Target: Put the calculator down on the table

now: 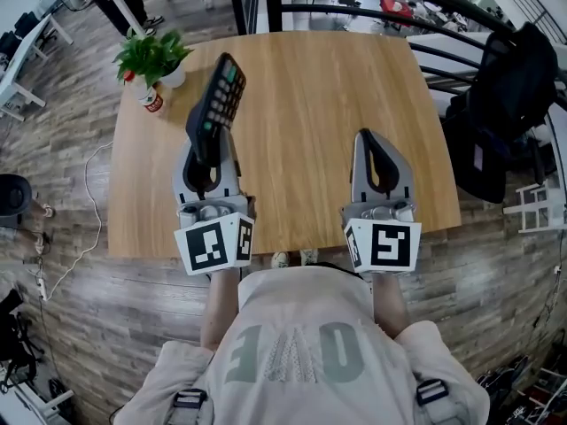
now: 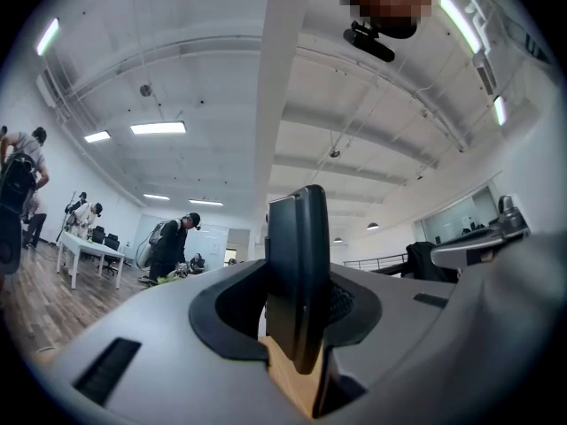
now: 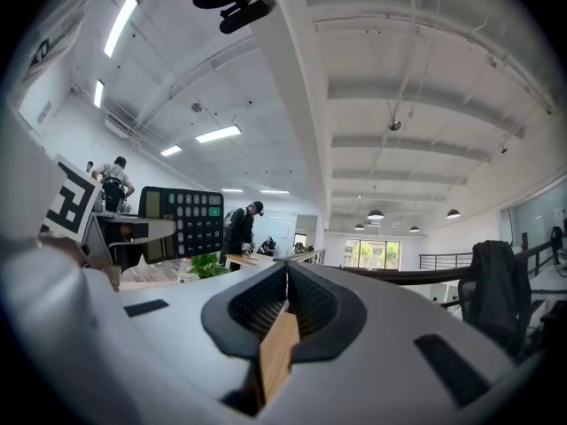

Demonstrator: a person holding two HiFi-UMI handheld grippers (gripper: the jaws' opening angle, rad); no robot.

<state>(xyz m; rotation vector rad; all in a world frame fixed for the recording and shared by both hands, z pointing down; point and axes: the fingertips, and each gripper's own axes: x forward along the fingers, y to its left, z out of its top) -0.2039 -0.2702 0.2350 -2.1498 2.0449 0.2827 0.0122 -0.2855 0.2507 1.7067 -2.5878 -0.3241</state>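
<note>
From the head view, a wooden table (image 1: 310,96) lies ahead, with a potted plant (image 1: 152,56) and a small can (image 1: 153,102) at its far left corner; the left gripper (image 1: 208,151) is over the table's left side and clamps the lower end of the calculator (image 1: 220,96), which rises tilted from the jaws with its keys turned toward the right; the right gripper (image 1: 365,138) is over the table's right side, well apart from the left, with its jaws together; a dark bag (image 1: 505,96) hangs beyond the table's right edge. In the left gripper view, the calculator stands edge-on between the jaws, both pads pressed against it, with bare wood showing below its lower end. In the right gripper view, the jaws meet with nothing between them; the calculator's key face shows off to the left, the plant beside it.
</note>
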